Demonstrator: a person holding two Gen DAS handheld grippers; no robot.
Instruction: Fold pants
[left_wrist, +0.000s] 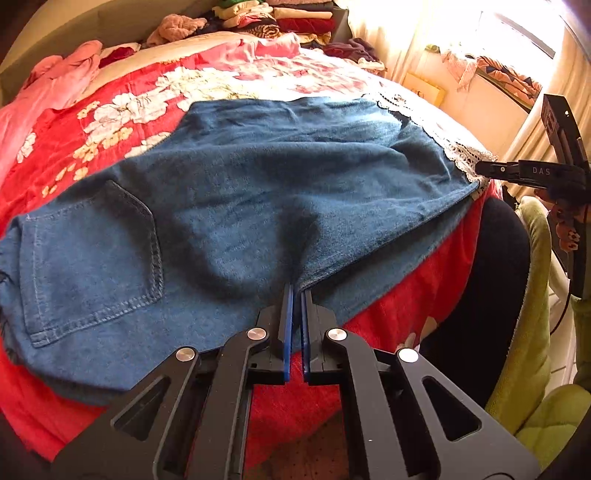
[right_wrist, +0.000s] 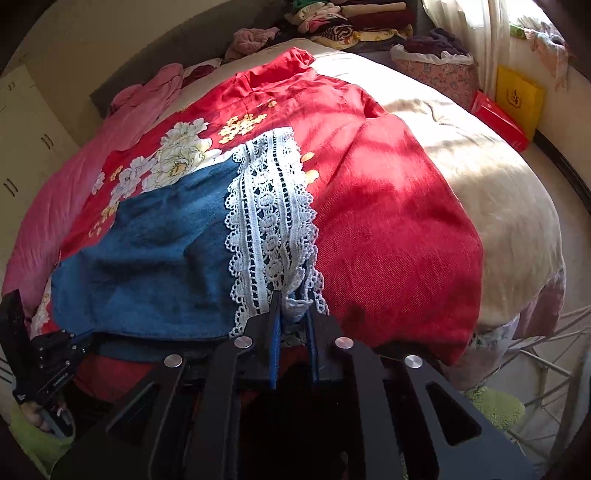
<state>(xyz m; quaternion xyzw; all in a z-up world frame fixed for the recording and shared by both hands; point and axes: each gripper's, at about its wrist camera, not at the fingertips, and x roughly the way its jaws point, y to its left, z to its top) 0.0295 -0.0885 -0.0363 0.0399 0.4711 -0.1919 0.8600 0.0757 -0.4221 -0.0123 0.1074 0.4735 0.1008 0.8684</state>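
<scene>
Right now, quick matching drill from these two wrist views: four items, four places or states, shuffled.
Items:
1. left gripper
2. right gripper
3. back pocket
4. red floral bedspread

Places/states:
A. lies under the jeans
B. shut on the lace hem
C. on the jeans' waist end
D. shut on the jeans' near edge

Pairs: 1-D, 2-B, 3-C, 4-A

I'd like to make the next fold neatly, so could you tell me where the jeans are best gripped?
Along the near edge, from the bedside. The jeans lie flat across the bed, their near edge by the rim. The left gripper pinches mid-edge; the right gripper holds the lace hem corner.
</scene>
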